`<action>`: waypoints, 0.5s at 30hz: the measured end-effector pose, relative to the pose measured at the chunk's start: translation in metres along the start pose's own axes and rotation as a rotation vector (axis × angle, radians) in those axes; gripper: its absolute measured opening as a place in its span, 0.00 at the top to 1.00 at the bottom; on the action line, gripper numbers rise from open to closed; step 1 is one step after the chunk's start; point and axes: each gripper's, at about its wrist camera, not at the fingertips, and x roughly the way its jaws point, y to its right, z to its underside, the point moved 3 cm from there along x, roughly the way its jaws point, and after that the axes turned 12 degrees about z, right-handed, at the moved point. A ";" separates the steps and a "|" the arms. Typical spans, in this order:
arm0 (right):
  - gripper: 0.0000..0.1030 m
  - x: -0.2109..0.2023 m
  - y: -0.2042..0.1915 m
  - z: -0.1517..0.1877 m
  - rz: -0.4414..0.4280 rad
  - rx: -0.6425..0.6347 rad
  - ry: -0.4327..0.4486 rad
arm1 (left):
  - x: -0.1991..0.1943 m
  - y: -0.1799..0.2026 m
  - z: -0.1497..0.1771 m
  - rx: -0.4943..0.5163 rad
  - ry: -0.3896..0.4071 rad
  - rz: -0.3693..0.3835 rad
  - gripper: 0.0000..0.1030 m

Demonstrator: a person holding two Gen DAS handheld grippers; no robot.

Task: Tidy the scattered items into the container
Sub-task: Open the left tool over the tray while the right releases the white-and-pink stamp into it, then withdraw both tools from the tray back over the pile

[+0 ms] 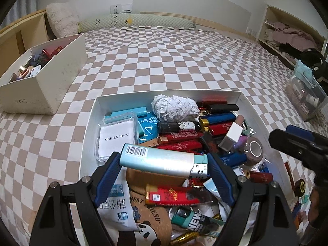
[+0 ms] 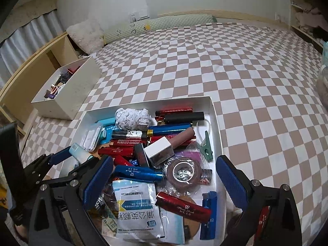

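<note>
My left gripper [image 1: 164, 161] is shut on a light blue lighter [image 1: 157, 157], gripping it end to end just above a shallow white tray [image 1: 90, 127]. The tray is heaped with red, blue and black lighters, sachets, a tape roll [image 1: 255, 148] and a crumpled tissue [image 1: 174, 107]. In the right wrist view my right gripper [image 2: 165, 164] hangs open over the same tray [image 2: 215, 119], with nothing pressed between its pads. To its left, the left gripper [image 2: 79, 155] still holds the lighter [image 2: 78, 152].
A deeper white box [image 1: 51, 82] with several small items stands on the checked bedspread [image 1: 164, 61], left of and beyond the tray. A clear plastic box [image 1: 305, 98] sits at the right edge. Wooden shelves flank the bed and pillows lie at its head.
</note>
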 end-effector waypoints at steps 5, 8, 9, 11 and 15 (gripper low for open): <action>0.03 -0.002 -0.001 0.003 0.006 -0.012 0.007 | 0.000 0.003 0.004 0.014 -0.005 -0.010 0.12; 0.03 -0.005 -0.002 0.004 0.011 -0.022 0.012 | -0.004 0.002 0.005 0.004 0.004 -0.002 0.07; 0.03 -0.006 -0.002 0.005 0.012 -0.024 0.013 | -0.006 0.002 0.005 0.003 0.007 -0.003 0.07; 0.03 -0.008 -0.002 0.006 0.012 -0.024 0.015 | -0.010 0.002 0.005 0.000 0.013 -0.001 0.07; 0.03 -0.011 -0.002 0.008 0.014 -0.025 0.018 | -0.018 0.003 0.006 -0.003 0.020 -0.001 0.07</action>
